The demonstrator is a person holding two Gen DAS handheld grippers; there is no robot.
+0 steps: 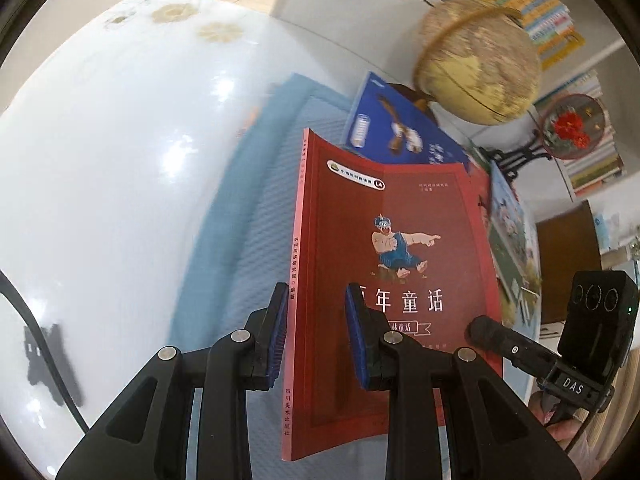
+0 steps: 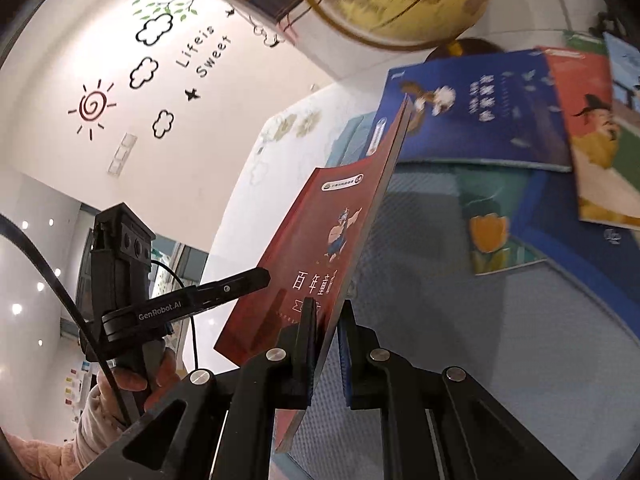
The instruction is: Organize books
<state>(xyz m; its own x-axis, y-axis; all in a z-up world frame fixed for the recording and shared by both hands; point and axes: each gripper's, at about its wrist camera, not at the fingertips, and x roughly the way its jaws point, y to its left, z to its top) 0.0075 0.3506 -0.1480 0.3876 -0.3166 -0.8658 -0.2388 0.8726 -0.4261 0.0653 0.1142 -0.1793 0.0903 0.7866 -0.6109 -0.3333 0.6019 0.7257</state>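
A bare stretch of white table [image 1: 120,152] lies open to the left of the blue mat [image 1: 240,200], offering clear passage. Ahead, a globe [image 1: 480,60] on its stand blocks the far side, with a blue book [image 1: 400,128] lying just before it. To the right, more books [image 2: 592,132] crowd the mat, and a framed red flower ornament [image 1: 572,126] stands beyond.

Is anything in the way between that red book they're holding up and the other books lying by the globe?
Nothing visible blocks it. The red book is clamped by both the left tool and the right tool, lifted above the blue mat. Only bare mat lies between it and the blue book near the globe.
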